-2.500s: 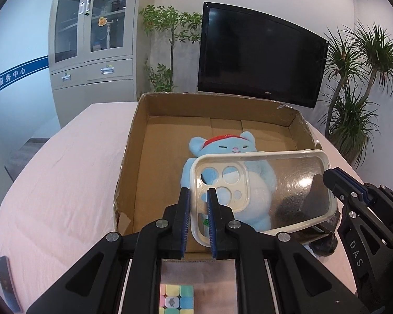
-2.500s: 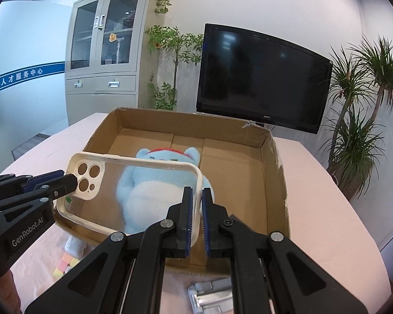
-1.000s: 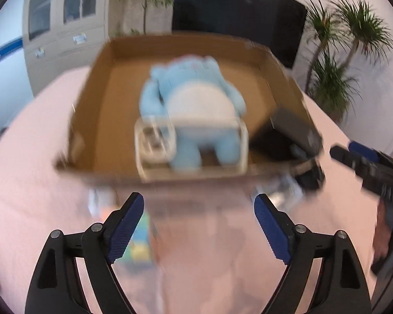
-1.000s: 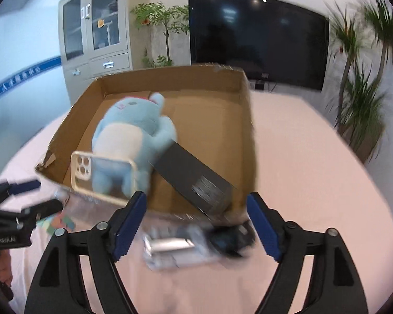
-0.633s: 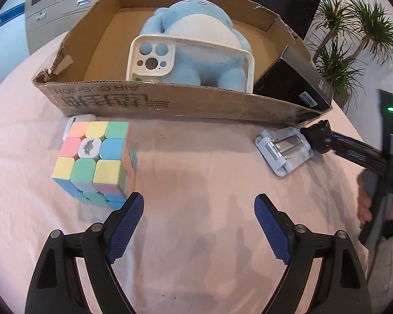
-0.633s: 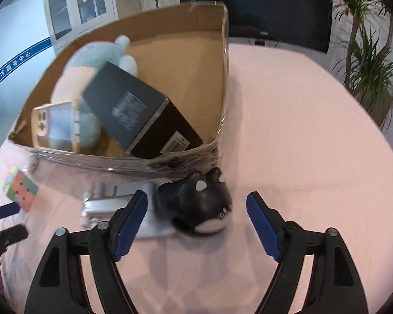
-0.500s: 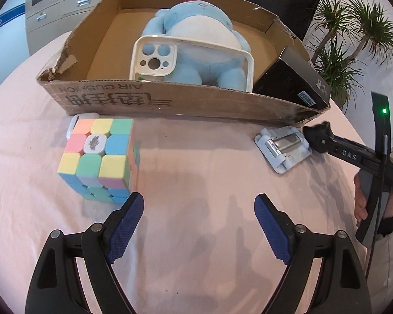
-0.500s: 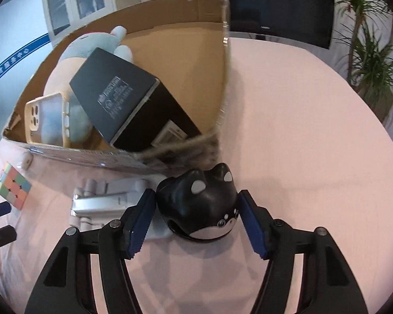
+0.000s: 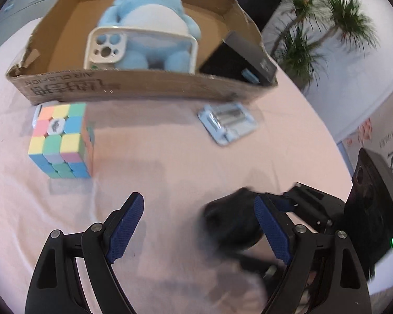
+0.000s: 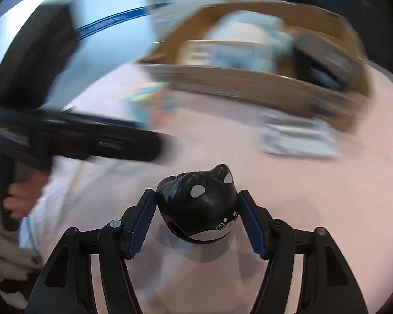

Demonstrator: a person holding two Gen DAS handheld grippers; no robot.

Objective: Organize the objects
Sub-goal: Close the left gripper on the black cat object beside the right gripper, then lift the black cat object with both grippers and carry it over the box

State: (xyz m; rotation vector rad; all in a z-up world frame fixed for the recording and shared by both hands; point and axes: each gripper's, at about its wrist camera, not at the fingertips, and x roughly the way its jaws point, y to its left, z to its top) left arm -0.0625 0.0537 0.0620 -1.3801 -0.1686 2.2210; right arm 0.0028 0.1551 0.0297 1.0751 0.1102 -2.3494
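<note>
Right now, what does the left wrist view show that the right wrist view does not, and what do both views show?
Only the left wrist view shows the left gripper with jaws open and empty, and the pastel puzzle cube in sharp detail. Only the right wrist view shows the black orca toy's face, held between the right gripper's jaws, which have just been closing. Both show the cardboard box, blue plush toy, clear phone case and silver stand.

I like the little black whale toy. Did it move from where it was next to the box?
Yes. The black whale toy, held by the right gripper, has come away from the cardboard box and silver stand.
</note>
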